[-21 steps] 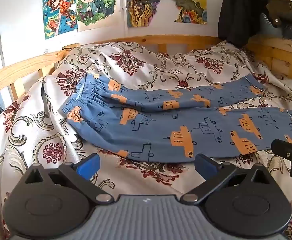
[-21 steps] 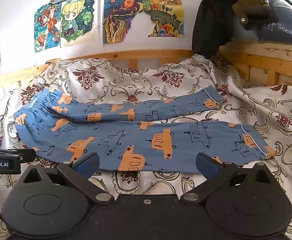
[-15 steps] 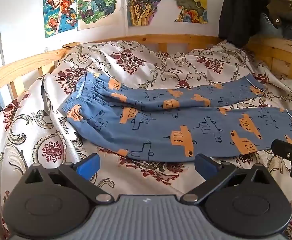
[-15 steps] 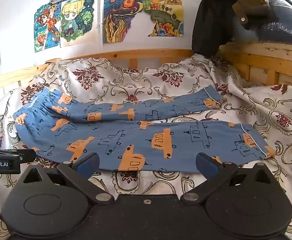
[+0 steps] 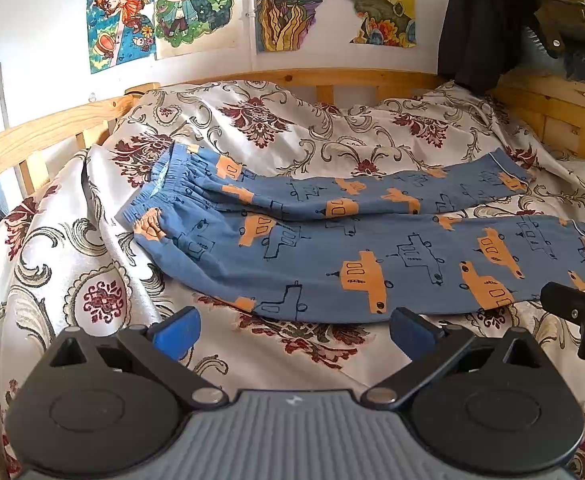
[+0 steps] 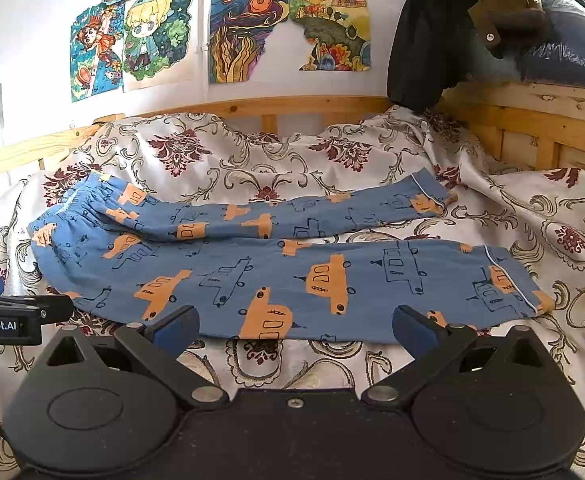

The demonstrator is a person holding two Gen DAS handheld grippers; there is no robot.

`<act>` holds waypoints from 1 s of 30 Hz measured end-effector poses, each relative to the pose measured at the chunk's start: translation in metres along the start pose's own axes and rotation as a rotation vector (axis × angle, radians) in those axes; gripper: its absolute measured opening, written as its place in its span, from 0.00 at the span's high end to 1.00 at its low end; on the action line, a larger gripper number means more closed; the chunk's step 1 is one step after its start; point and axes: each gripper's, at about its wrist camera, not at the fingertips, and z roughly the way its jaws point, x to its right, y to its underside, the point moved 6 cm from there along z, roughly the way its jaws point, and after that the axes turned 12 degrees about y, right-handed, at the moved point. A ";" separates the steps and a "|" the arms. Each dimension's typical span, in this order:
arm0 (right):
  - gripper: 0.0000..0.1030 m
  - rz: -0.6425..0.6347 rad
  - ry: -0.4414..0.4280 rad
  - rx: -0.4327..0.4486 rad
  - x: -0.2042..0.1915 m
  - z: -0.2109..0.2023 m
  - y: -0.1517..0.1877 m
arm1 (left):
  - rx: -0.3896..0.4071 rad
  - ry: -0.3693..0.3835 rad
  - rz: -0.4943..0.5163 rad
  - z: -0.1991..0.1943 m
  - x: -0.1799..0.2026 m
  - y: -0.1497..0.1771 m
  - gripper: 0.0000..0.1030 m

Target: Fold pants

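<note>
blue cotton pants with orange car prints (image 5: 356, 248) lie spread across mid-frame on the floral bedspread (image 5: 292, 136). left gripper (image 5: 292, 328) and right gripper (image 6: 294, 328), bottom centre, gape wide, empty.

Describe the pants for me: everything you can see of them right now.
The pants are blue, soft-looking woven cloth printed with orange and outlined vehicles. They lie spread out, unfolded, on the patterned bedspread, the gathered elastic waistband at the left and the two legs running right, splayed apart toward the cuffs. The far leg looks narrower and overlaps the near one close to the waist. White piping trims both cuffs. Only the bedspread touches them; neither tool does.
</note>
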 end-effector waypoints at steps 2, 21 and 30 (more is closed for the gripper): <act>0.01 -0.001 0.000 0.000 0.000 0.000 0.000 | 0.000 0.000 0.002 0.000 -0.001 0.001 0.00; 0.01 -0.001 0.000 -0.002 0.000 0.000 0.000 | -0.008 0.004 -0.004 0.001 -0.002 0.004 0.00; 0.01 -0.001 0.000 -0.004 -0.001 0.000 0.000 | -0.016 0.004 -0.004 0.002 -0.003 0.005 0.00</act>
